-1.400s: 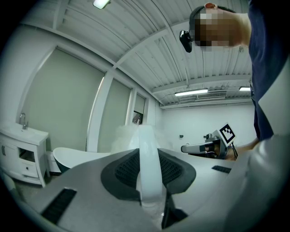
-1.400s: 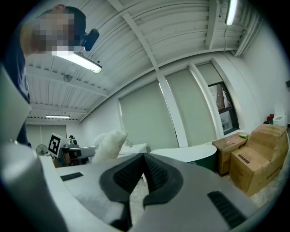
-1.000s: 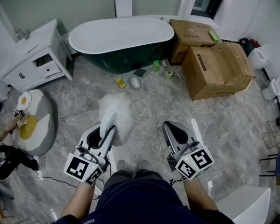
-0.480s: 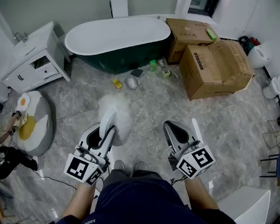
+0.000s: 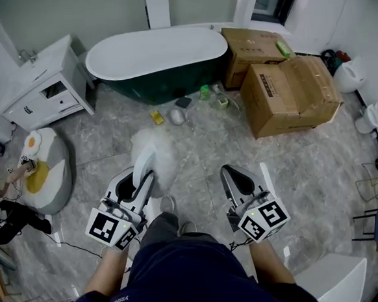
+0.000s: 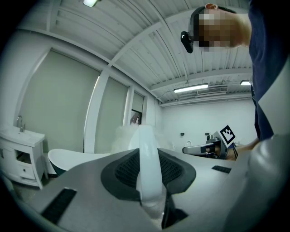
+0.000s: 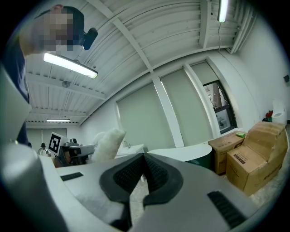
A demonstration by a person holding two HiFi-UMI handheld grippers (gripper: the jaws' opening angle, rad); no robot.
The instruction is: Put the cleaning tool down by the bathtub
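Observation:
The cleaning tool is a duster with a fluffy white head (image 5: 155, 150) and a white handle (image 6: 148, 167). My left gripper (image 5: 141, 175) is shut on that handle and holds it level, with the head pointing toward the bathtub (image 5: 155, 52). The tub is white inside and dark green outside, and it stands against the far wall, well ahead of both grippers. My right gripper (image 5: 234, 174) is alongside at the same height, shut with nothing between its pads. In the right gripper view the duster head (image 7: 108, 145) shows off to the left, with the bathtub (image 7: 186, 152) behind it.
Two cardboard boxes (image 5: 289, 93) stand right of the tub. A white vanity cabinet (image 5: 40, 80) stands to its left. Small items lie on the marble floor in front of the tub, among them a yellow one (image 5: 156, 118) and a green bottle (image 5: 204, 92). An egg-print cushion (image 5: 43, 165) lies at the left.
The person has stepped forward, one foot now ahead of the other, and the tub and floor items have shifted slightly in view. Both grippers keep their places and the left keeps its grip.

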